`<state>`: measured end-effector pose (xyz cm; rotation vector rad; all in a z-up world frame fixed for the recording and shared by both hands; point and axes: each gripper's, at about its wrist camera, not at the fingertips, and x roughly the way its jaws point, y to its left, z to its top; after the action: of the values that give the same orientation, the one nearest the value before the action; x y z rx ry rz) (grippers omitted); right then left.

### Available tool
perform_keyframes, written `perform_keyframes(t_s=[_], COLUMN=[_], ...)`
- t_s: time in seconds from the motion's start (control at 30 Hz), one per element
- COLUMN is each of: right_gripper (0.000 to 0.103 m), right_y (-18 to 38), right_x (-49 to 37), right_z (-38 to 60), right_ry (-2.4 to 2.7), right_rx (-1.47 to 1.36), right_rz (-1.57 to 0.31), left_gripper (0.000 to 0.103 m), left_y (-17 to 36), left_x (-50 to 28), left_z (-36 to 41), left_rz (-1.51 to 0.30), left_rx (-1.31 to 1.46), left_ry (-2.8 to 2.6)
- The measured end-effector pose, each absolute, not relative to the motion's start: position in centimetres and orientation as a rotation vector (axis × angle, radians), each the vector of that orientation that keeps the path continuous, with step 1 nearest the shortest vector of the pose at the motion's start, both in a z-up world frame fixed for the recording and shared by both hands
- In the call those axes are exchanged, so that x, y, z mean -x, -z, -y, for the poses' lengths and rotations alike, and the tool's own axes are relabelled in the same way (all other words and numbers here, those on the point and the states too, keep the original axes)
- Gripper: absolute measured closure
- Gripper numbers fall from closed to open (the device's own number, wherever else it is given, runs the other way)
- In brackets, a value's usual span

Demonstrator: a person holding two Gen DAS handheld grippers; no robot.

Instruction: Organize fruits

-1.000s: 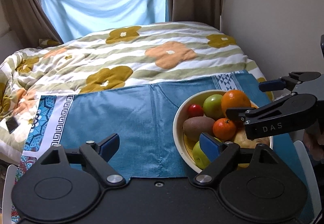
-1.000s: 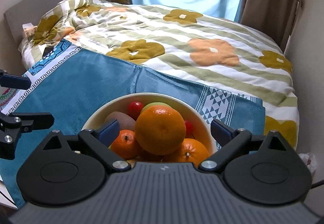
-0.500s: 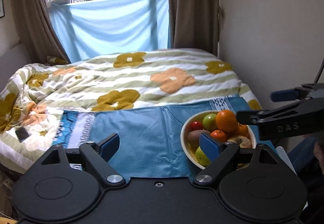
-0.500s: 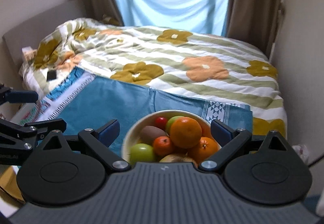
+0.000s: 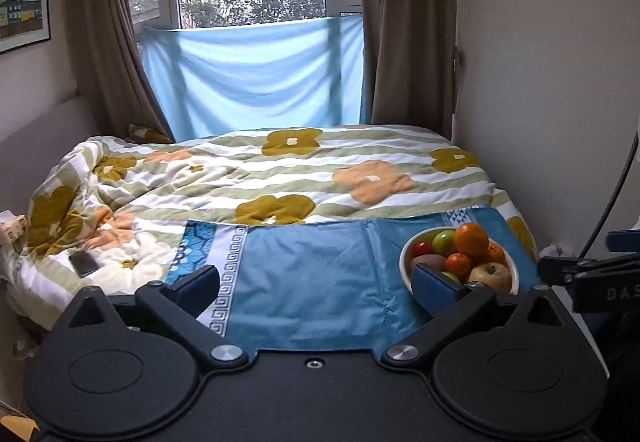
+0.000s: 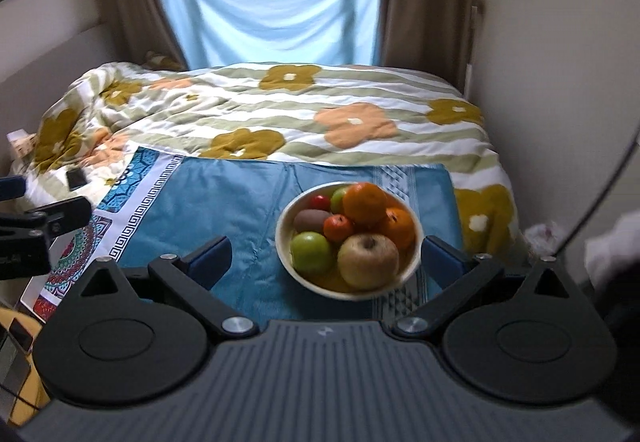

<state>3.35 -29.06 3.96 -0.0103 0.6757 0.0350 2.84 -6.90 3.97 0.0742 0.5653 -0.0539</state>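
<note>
Right fingers astride fruit bowl, seemingly short.

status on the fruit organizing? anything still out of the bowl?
Done, as it looks: all visible fruit sits in the white bowl on the blue cloth: large orange, green apple, yellowish apple, kiwi among them. In hand: nothing; the left gripper and right gripper are both open and empty. Left: no loose fruit shows on the cloth or duvet.

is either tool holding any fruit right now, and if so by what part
Nothing is held. The left tool and right tool are both open and empty, and all the fruit sits in the bowl on the blue cloth.
</note>
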Motion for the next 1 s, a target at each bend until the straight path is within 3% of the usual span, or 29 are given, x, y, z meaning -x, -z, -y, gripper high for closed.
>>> perform_keyframes(t_s=[1.0], right_gripper=[0.000], right_y=[-3.8], right_x=[-0.4], right_z=[27.7], right_ry=[0.021], right_rx=[-0.005], right_rz=[-0.694], left_gripper=[0.000], left_y=[-3.3], left_x=[-1.0], left_z=[5.9], left_rz=[-0.559], left_rx=[-0.122], left_ry=[0.053])
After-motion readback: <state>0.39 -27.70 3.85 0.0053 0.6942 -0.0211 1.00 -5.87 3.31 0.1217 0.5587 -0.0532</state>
